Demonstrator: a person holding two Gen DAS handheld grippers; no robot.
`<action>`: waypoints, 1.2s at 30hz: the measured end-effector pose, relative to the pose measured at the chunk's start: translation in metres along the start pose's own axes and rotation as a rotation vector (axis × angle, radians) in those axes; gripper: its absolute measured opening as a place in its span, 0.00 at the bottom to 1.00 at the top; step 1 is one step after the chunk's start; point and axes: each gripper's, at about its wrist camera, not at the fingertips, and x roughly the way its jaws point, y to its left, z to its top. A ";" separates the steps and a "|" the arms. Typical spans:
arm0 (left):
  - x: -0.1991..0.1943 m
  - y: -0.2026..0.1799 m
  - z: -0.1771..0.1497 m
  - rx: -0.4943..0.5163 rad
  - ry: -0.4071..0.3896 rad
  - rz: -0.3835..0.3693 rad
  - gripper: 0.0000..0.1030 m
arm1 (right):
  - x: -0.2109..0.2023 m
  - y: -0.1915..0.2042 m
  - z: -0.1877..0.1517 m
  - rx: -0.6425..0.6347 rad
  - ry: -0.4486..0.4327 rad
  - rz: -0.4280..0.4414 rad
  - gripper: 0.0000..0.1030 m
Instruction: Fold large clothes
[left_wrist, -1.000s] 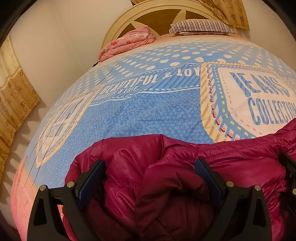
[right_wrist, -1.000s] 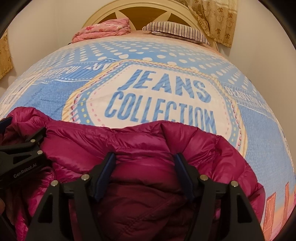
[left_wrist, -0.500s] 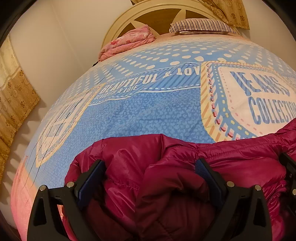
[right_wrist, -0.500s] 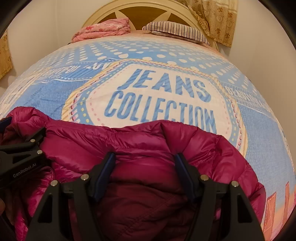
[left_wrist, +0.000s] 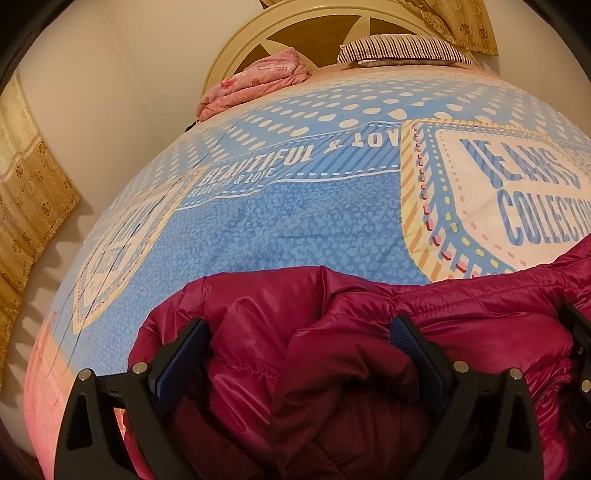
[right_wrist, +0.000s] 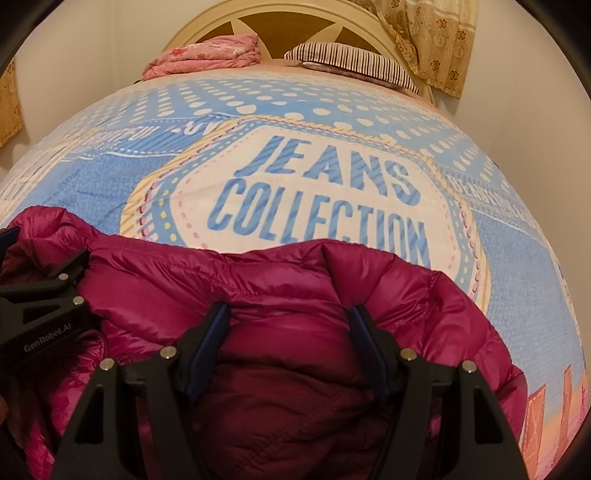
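While both tools are held over the near end of the bed, no change from the earlier frames is noted: nothing has shifted. The left tool (left_wrist: 299, 347) is seen with its jaws spread wide, a bulging fold of the magenta puffer jacket (left_wrist: 351, 332) lying between the pads; whether the pads press on it cannot be told. The right tool (right_wrist: 290, 332) is likewise partly spread, with bunched jacket fabric filling the gap, and a firm grip cannot be confirmed. The jacket is heaped on the near part of the blue printed bedspread (right_wrist: 314, 110). Farther off, a folded pink blanket (left_wrist: 258, 81) and a striped pillow (right_wrist: 354, 62) are placed against the headboard (left_wrist: 314, 26), flanked by gold curtains (right_wrist: 436, 40).
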 end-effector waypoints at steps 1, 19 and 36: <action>0.000 0.000 0.000 0.001 0.000 0.001 0.97 | 0.000 0.000 0.000 0.000 0.000 0.000 0.67; -0.003 0.002 0.007 0.024 0.026 -0.004 0.97 | 0.001 -0.001 0.005 -0.019 0.026 0.006 0.71; -0.150 0.106 -0.118 -0.062 -0.026 -0.081 0.97 | -0.121 -0.036 -0.092 -0.018 0.001 0.031 0.83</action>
